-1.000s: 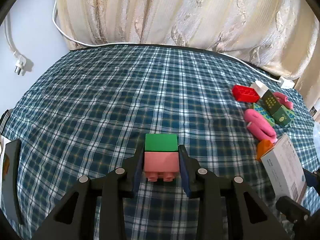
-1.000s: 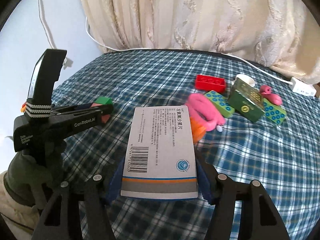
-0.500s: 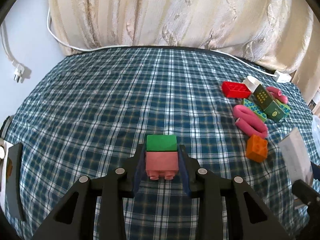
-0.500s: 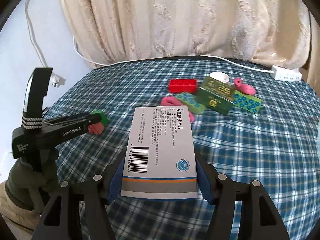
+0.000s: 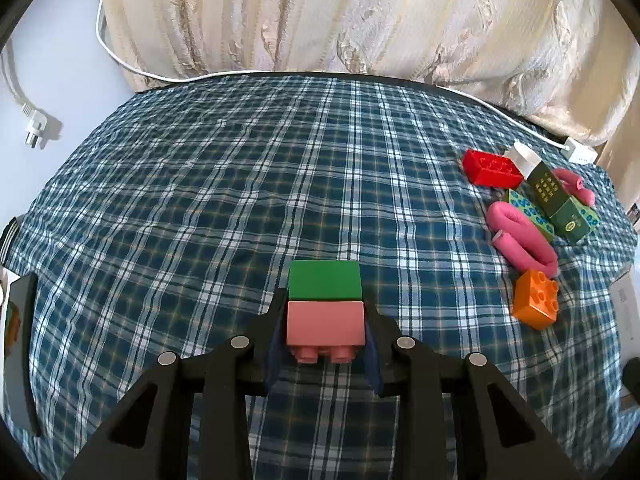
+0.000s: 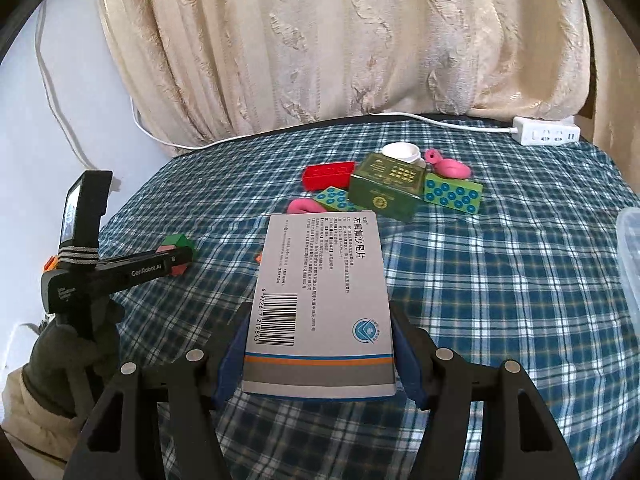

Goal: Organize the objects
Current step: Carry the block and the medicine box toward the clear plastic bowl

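A: What does the left gripper (image 5: 325, 340) hold?

B: Its jaws are closed on a pink brick (image 5: 325, 325). A green brick (image 5: 325, 280) is joined to the pink one and sticks out beyond the fingertips. Both are above the checked cloth (image 5: 240, 200), and the studs of the pink brick point back toward the camera.

A: And to the right of this gripper?

B: Near it, on the cloth, lies an orange brick (image 5: 536, 300). Just behind it is a pink foam roller (image 5: 520, 236). Further ahead are a red brick (image 5: 492, 167), a dark green box (image 5: 558, 204) and a green dotted block (image 5: 532, 216) partly under the box.

A: Now the right gripper (image 6: 320, 356)?

B: It grips a white medicine box (image 6: 320, 296) between its blue pads; the side with barcode faces up. To the left of it I see the left gripper from the side, held by a gloved hand (image 6: 76, 344), with the two bricks at its tip.

A: What is ahead of the right gripper?

B: The same group of things: the red brick, the dark green box, dotted blocks and a white cup (image 6: 400, 152). Far ahead to the right a white power strip (image 6: 546, 134) lies at the edge of the cloth. At the right border is a clear plastic container (image 6: 630, 256), only partly visible.
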